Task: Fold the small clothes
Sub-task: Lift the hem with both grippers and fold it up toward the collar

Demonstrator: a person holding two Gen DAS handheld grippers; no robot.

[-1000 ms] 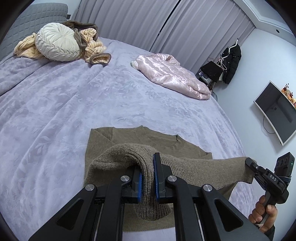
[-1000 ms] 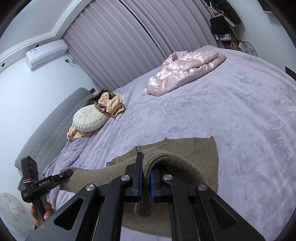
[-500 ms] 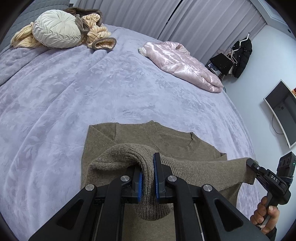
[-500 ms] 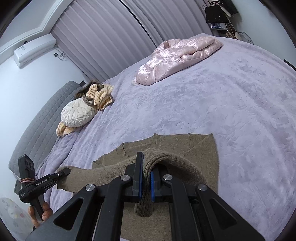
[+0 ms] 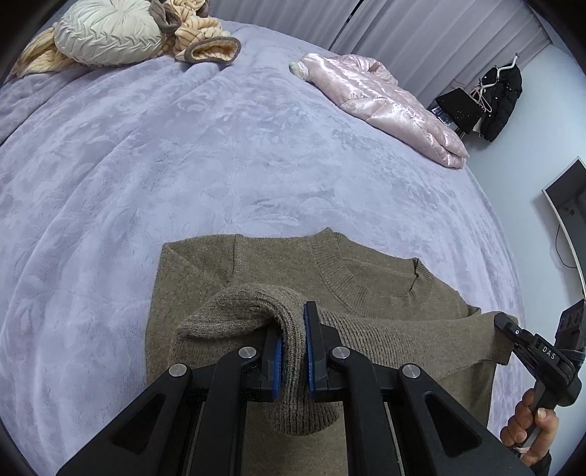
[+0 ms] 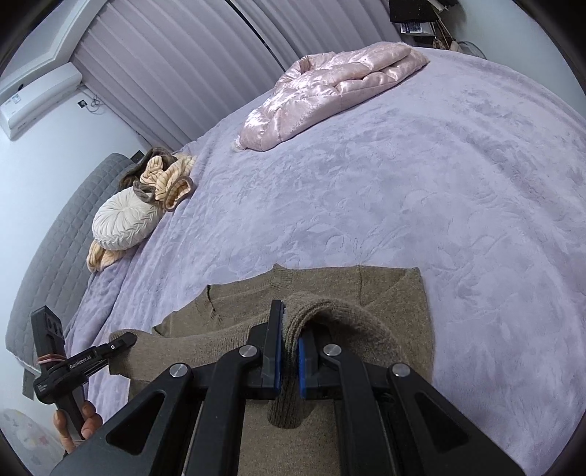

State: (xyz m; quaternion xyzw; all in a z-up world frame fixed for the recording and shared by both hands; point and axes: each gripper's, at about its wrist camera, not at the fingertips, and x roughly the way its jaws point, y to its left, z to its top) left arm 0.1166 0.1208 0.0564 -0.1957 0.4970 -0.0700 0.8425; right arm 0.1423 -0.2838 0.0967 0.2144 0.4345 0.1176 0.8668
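Observation:
A brown knit sweater lies on the lavender bed, collar facing away. My left gripper is shut on one corner of its ribbed bottom hem, which bulges over the blue pads. My right gripper is shut on the other hem corner of the sweater. The hem stretches taut between both, lifted above the sweater's upper half. The right gripper shows at the edge of the left wrist view, a hand under it. The left gripper shows in the right wrist view.
A pink quilted jacket lies far across the bed. A cream round cushion and striped beige clothes sit by the grey headboard. Curtains hang behind, a screen on the right wall.
Both grippers carried the hem forward and lower over the sweater. The collar and shoulders have come into fuller view and sit closer under the raised hem.

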